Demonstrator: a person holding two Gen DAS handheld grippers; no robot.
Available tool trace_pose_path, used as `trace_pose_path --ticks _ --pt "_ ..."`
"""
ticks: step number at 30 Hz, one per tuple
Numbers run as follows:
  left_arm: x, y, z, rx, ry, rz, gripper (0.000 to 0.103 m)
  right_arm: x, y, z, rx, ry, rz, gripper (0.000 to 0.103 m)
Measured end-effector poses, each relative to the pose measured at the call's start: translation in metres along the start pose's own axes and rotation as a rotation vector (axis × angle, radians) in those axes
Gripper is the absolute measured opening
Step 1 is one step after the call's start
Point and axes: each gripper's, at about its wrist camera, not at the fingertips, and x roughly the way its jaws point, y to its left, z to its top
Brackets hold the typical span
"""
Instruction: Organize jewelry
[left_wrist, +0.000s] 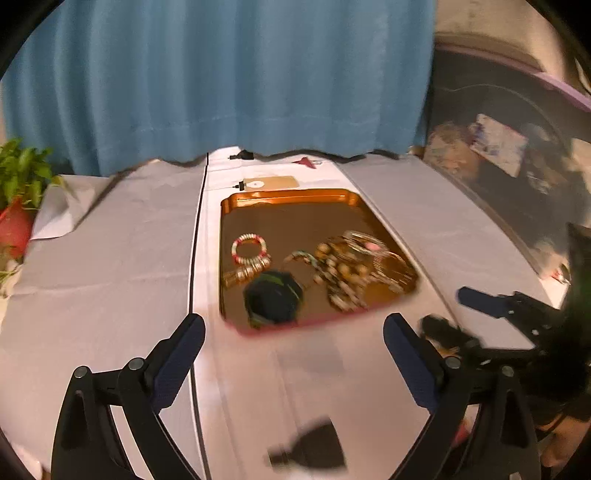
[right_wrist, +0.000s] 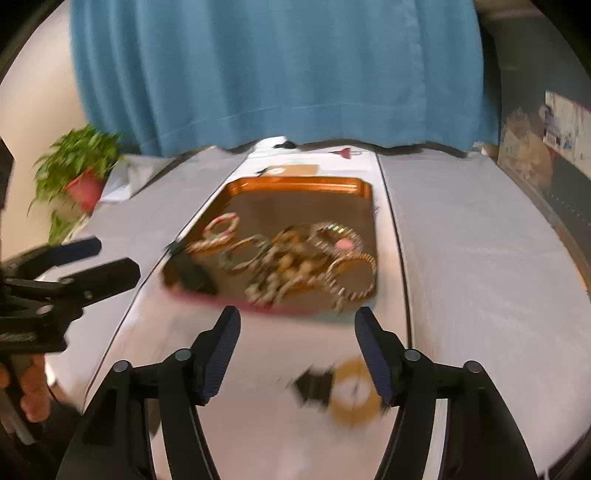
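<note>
A: How are the two grippers posed?

B: Both tilt downward toward the tabletop, side by side, short of the near edge of the orange tray. The left gripper has its jaws spread wide with nothing between them. The right gripper also has its jaws released and empty, set somewhat narrower.

A: Can each be seen from the other's camera?

B: Yes. The right one sits at the far right of the left view, the left one at the far left of the right view, with fingers of a hand wrapped round its handle.

A: And the jewelry?

B: It lies in the tray: a red and white bracelet to the left, a heap of bangles and beads to the right, a dark box at the near edge. Everything is blurred.
</note>
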Motion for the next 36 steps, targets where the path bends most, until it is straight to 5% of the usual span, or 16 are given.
trace_pose_path --ticks 13,19,26,30,36 --pt "-0.188 -0.034 -0.035 -0.115 -0.168 0.031 0.102 -0.194 0.079 -0.04 -0.05 -0.141 0.054 0.083" --pt "-0.232 -0.06 -0.036 -0.167 -0.129 0.131 0.103 -0.271 0.091 -0.037 -0.029 -0.224 0.038 0.093" --pt "-0.263 -0.08 -0.043 -0.185 -0.13 0.163 0.102 -0.308 0.097 -0.038 -0.005 -0.185 -0.046 0.099" --pt "-0.27 -0.1 -0.043 -0.14 -0.111 0.153 0.102 -0.312 0.089 -0.039 0.048 -0.089 0.012 0.099" --pt "-0.273 -0.122 -0.047 -0.083 -0.087 0.204 0.103 -0.318 0.092 -0.049 0.031 -0.105 -0.044 0.099"
